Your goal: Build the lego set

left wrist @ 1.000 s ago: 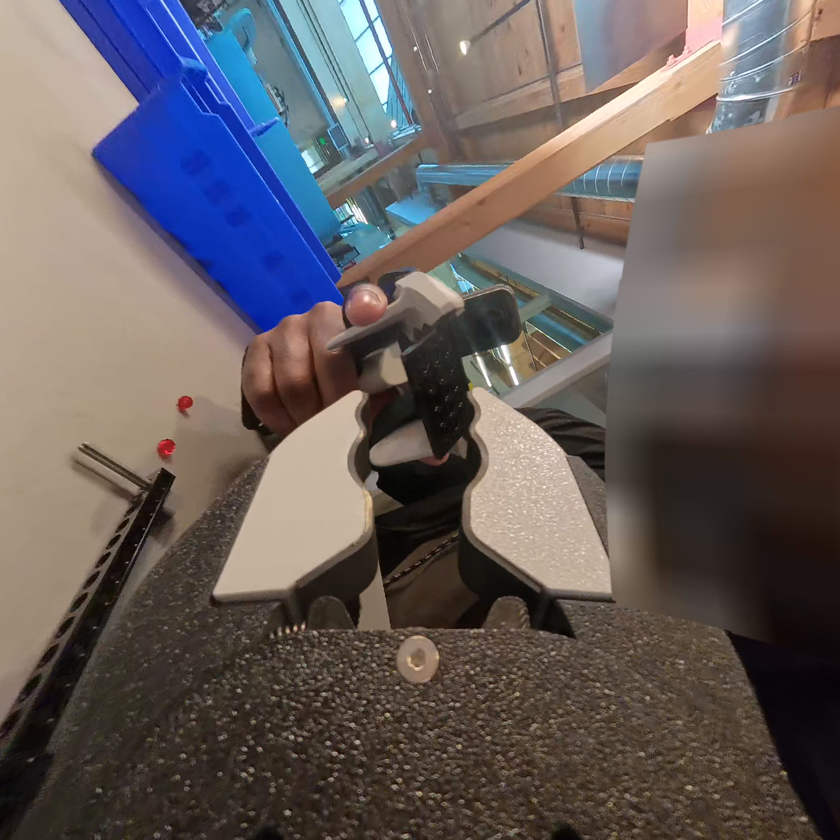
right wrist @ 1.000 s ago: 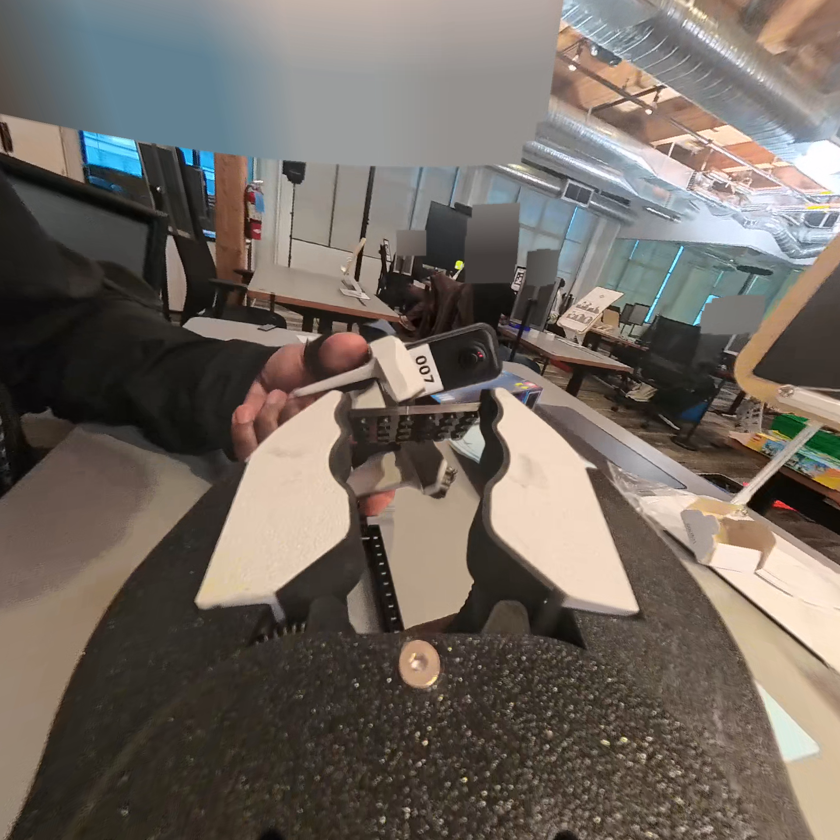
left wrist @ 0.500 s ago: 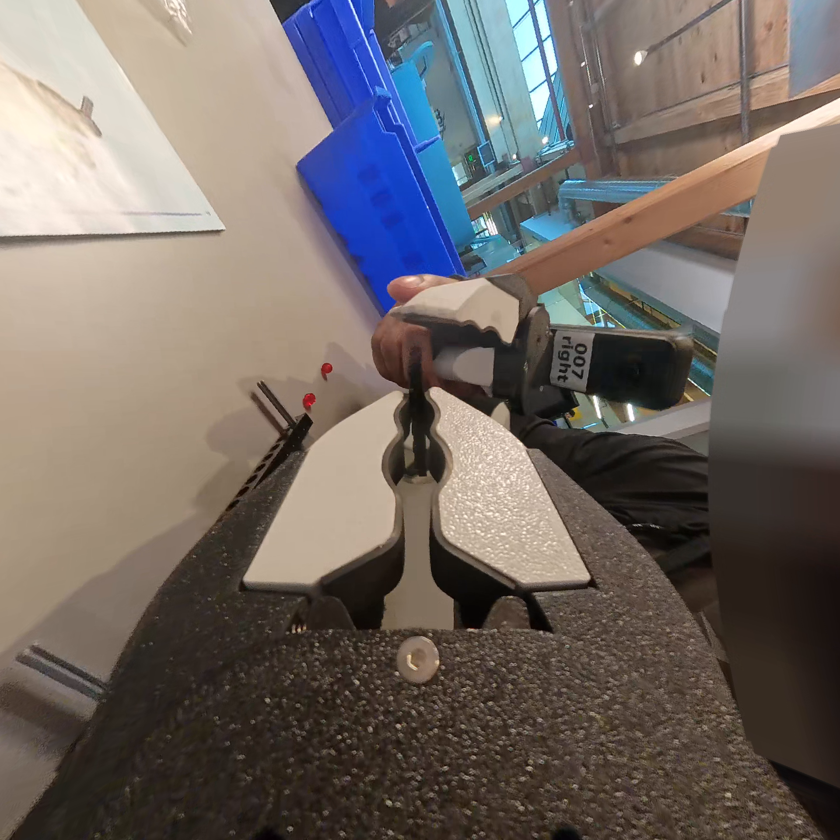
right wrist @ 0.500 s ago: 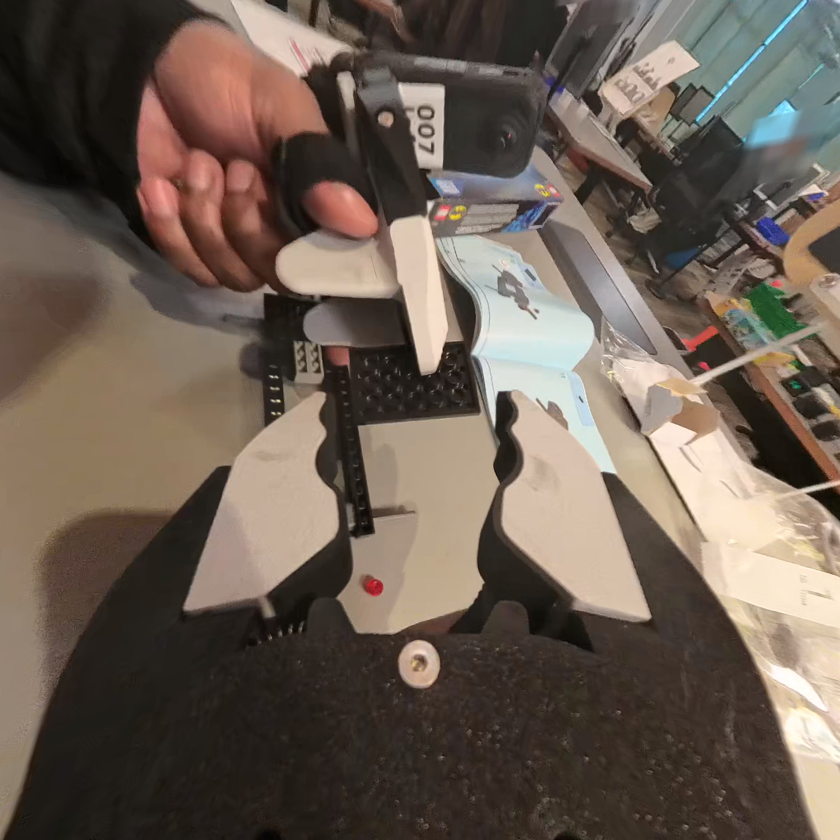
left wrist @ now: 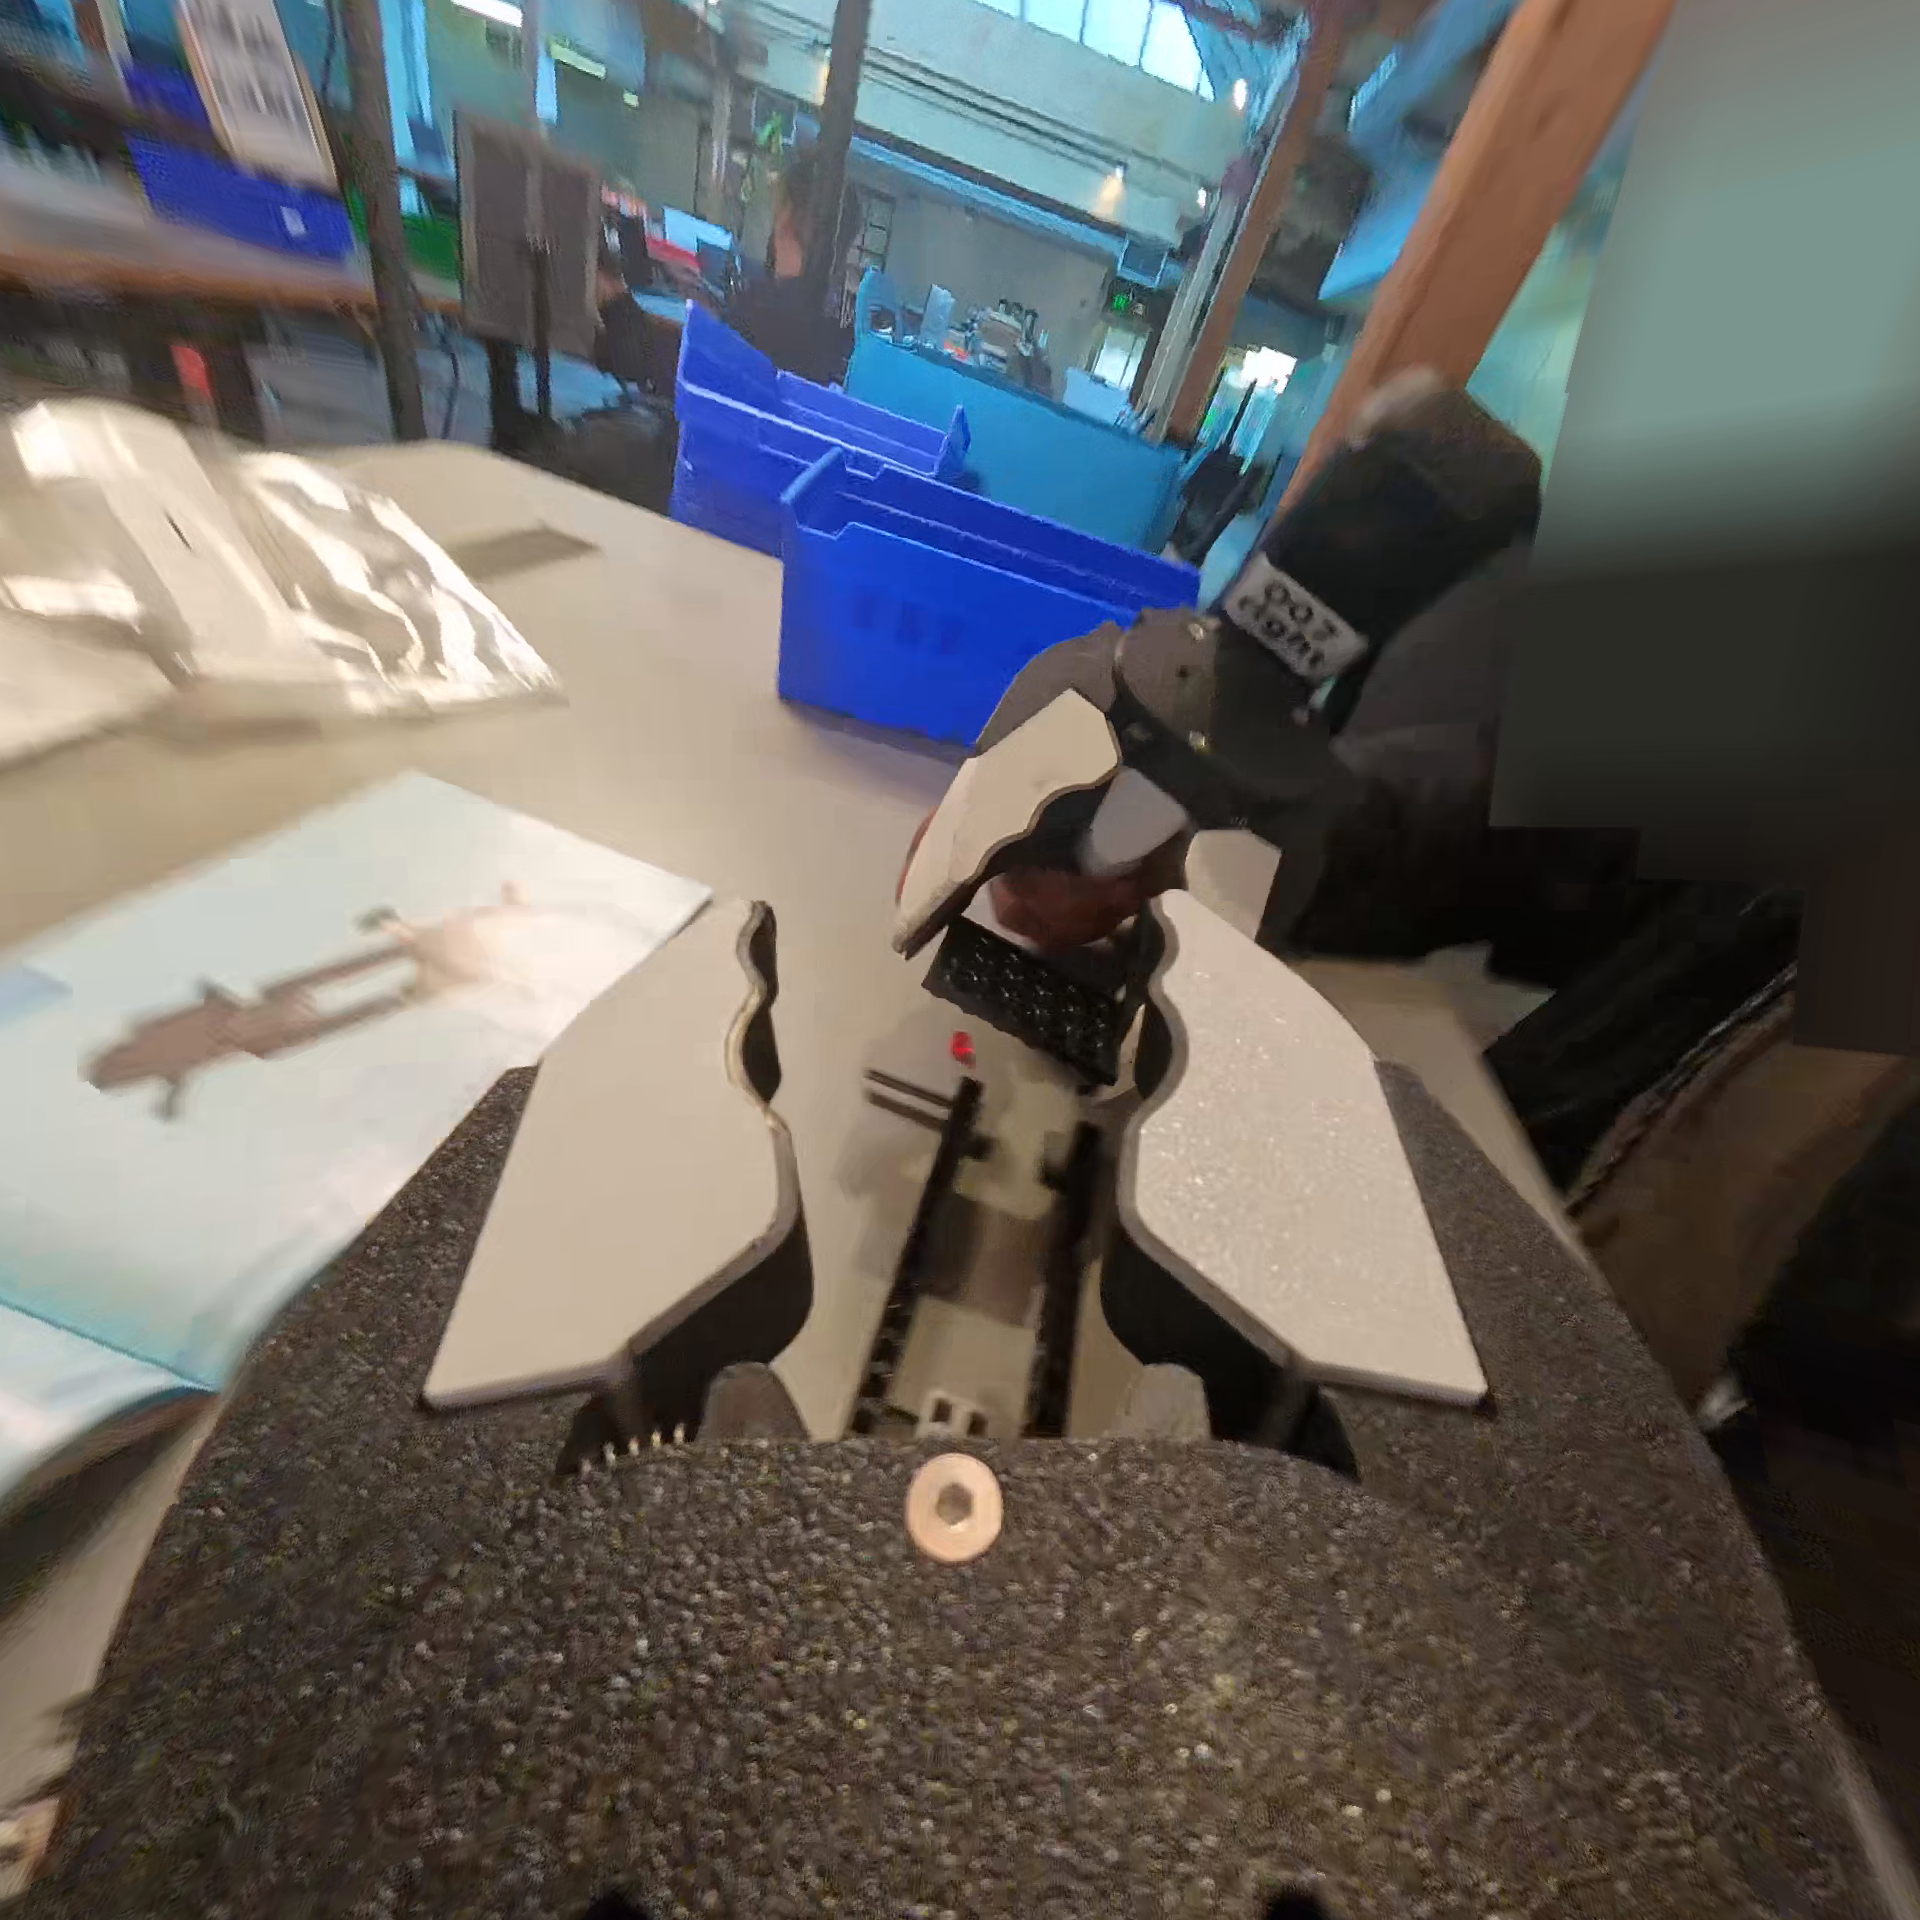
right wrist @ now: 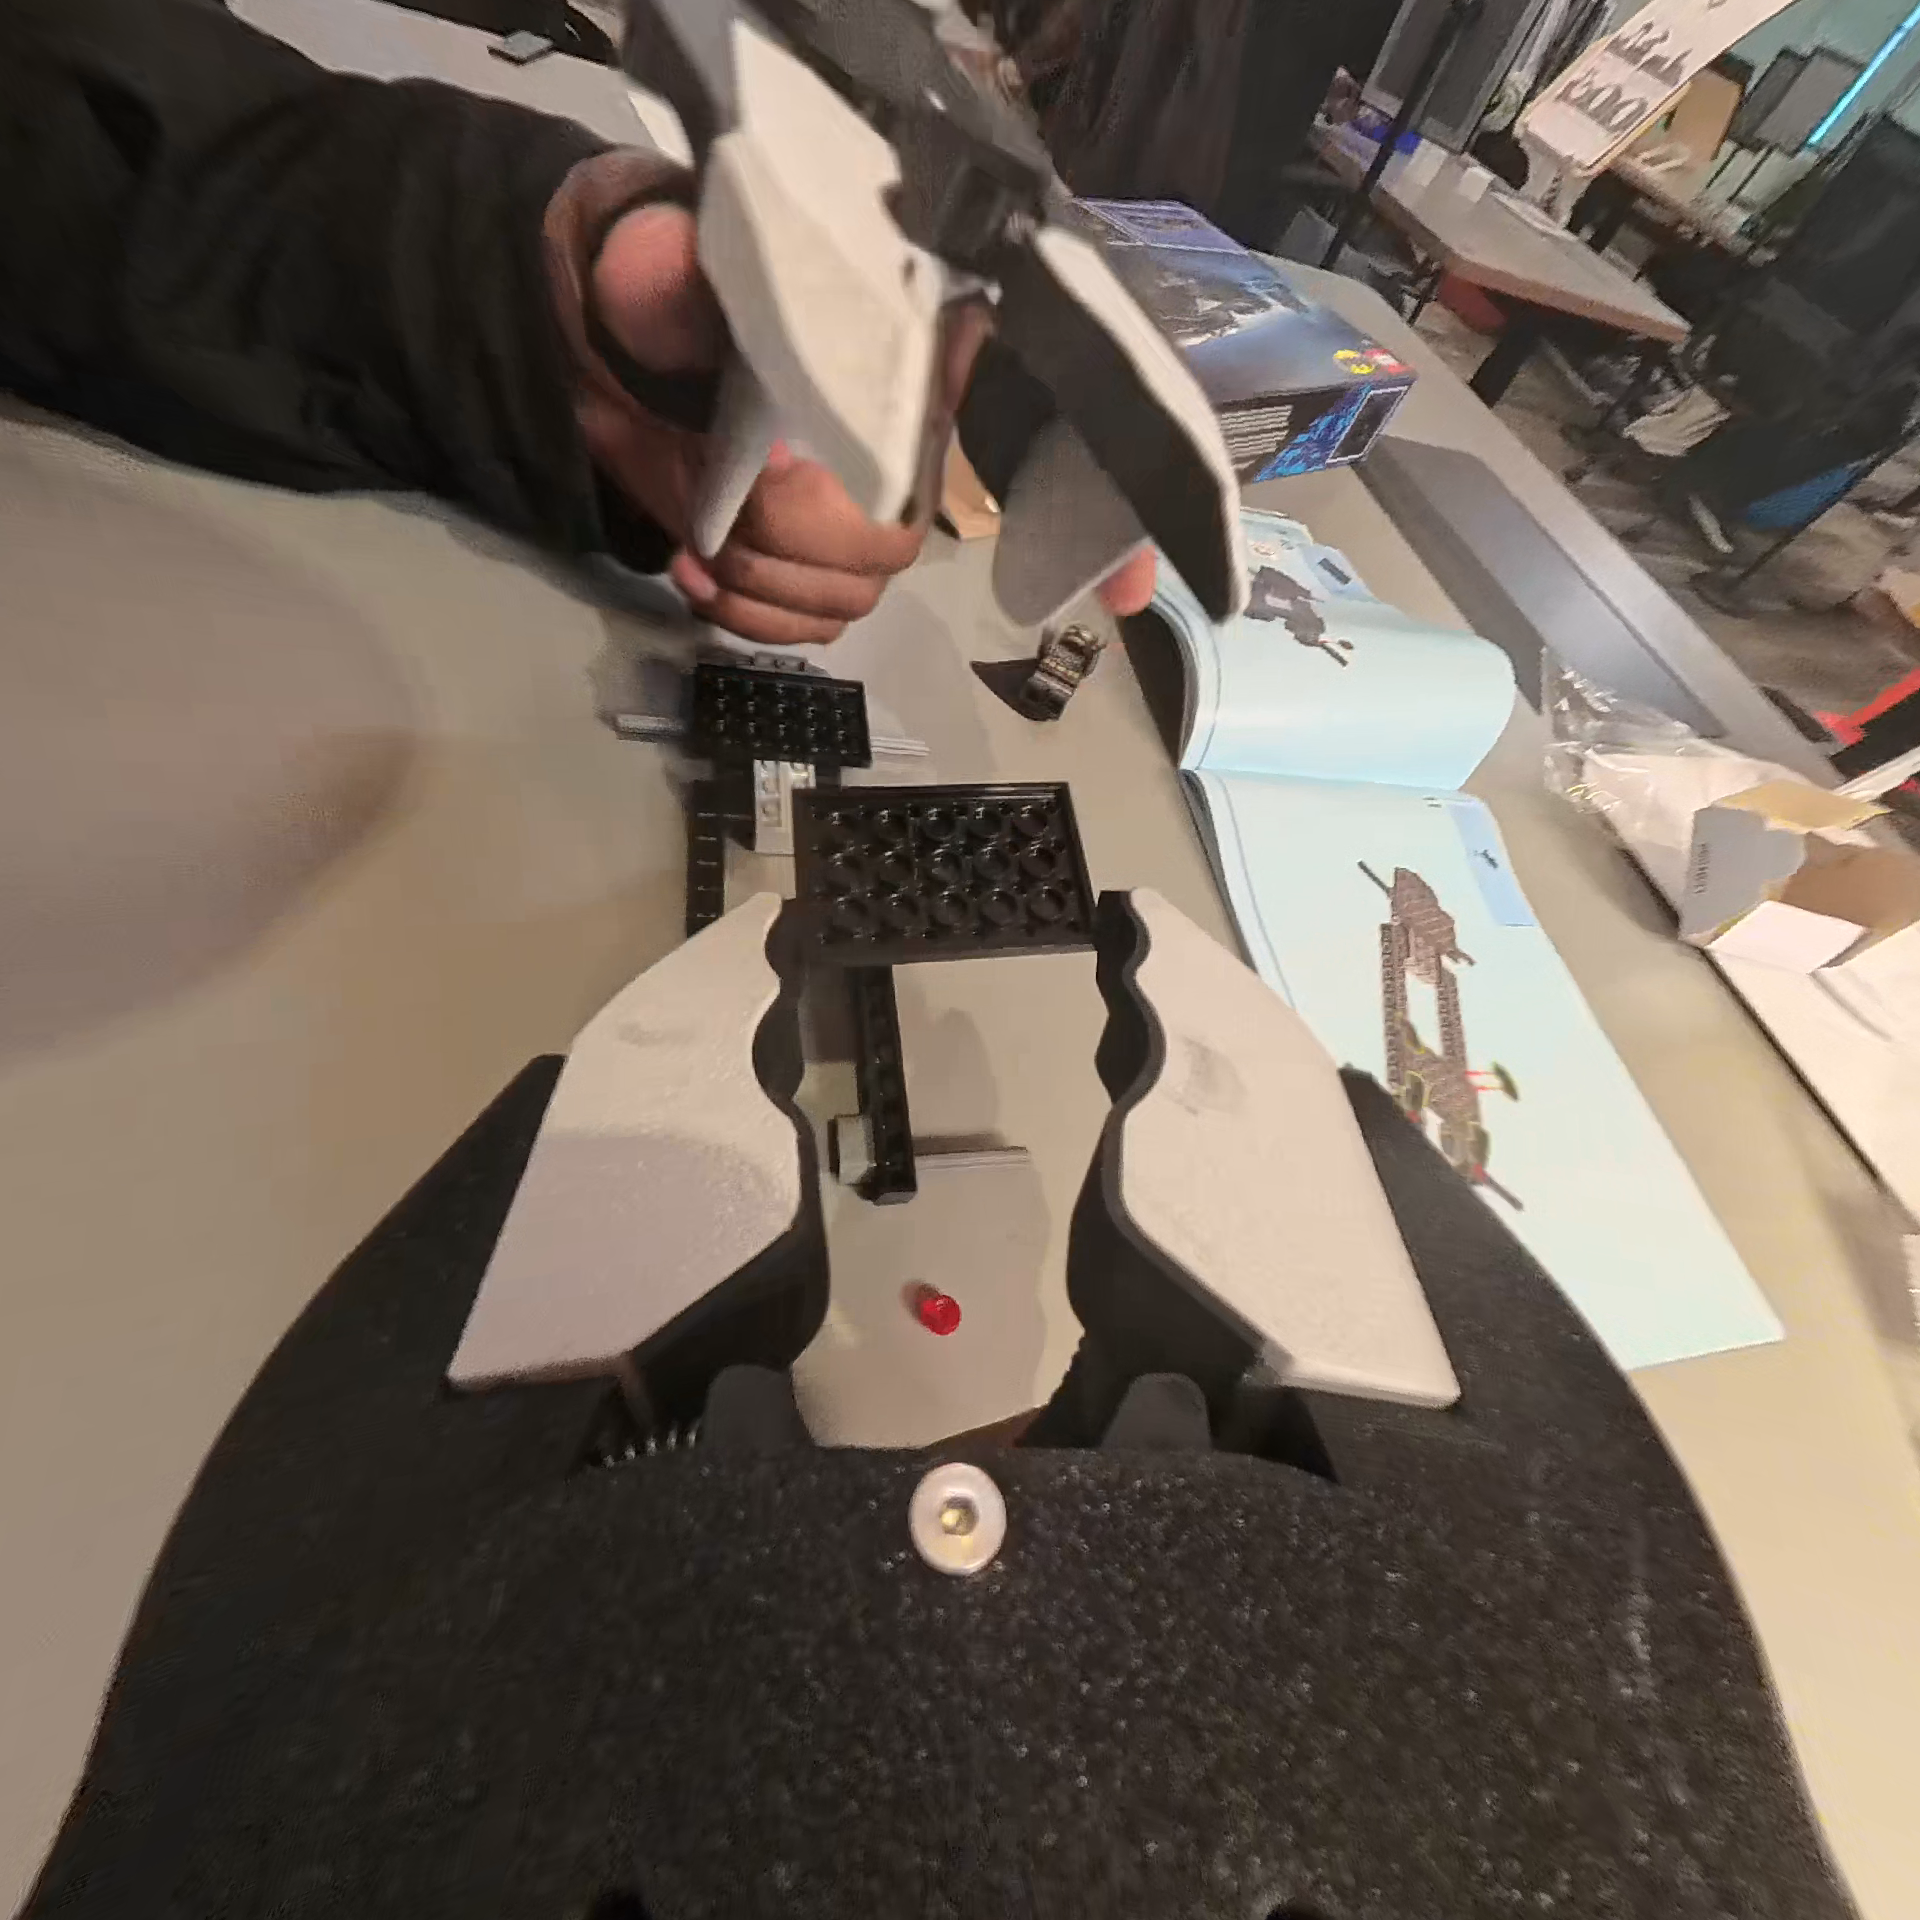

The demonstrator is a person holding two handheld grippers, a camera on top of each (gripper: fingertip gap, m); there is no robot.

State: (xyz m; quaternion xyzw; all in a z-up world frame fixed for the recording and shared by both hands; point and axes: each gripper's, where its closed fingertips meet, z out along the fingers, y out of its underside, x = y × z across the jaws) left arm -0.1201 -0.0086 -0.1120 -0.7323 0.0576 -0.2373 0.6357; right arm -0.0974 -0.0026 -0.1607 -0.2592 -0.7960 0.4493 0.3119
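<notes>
Plate of black studded plastic sits gripped by its two short edges between the right gripper pads, raised over the near table. It looks light, stiff and smooth-edged, so the flat sides suit holding. The left gripper gapes wide, holding nothing, just beside it.

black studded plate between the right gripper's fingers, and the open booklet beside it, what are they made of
Black studded plate: looks like hard moulded plastic, glossy, with highlights on rows of round studs; the right gripper grips its edges. Open booklet: printed paper, fairly smooth finish, its pages curving up at the fold.
</notes>
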